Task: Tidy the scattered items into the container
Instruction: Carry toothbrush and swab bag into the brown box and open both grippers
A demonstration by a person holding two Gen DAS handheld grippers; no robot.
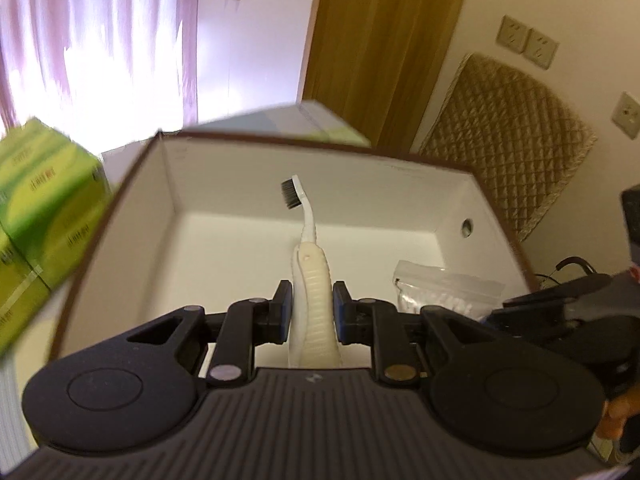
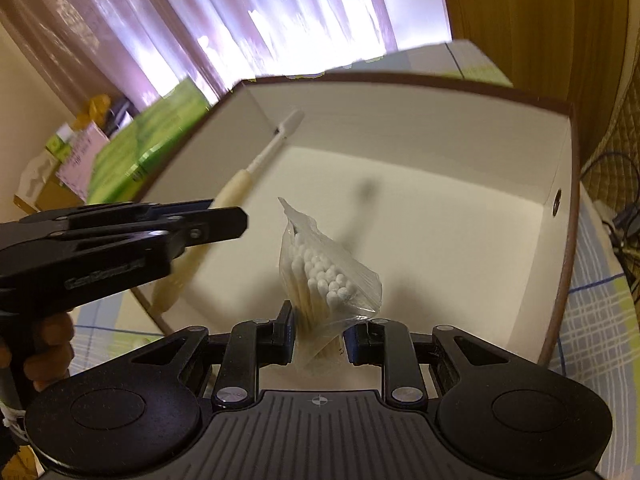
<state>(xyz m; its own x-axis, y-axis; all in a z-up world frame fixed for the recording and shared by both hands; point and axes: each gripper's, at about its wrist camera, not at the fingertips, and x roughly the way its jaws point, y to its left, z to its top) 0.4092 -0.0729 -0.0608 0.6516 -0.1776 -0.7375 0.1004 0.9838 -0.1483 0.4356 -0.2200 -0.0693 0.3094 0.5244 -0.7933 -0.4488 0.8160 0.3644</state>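
Observation:
A brown-rimmed box with white inside walls (image 1: 240,184) (image 2: 440,128) fills both views. My left gripper (image 1: 312,312) is shut on the cream handle of a white toothbrush (image 1: 310,272), whose dark bristle head points up over the box's inside. In the right wrist view that left gripper (image 2: 218,220) reaches in from the left with the toothbrush (image 2: 268,152) sticking out past it. My right gripper (image 2: 320,334) is shut on a clear bag of cotton swabs (image 2: 320,276), held over the box's near part. The bag (image 1: 444,292) also shows at the right of the left wrist view.
Green cartons (image 1: 44,208) (image 2: 148,144) stand against the box's left side. The box rests on a checked cloth (image 2: 600,320). A quilted tan cushion (image 1: 508,136) leans on the wall at the right, with cables (image 2: 624,216) beside the box. A hand (image 2: 48,344) holds the left tool.

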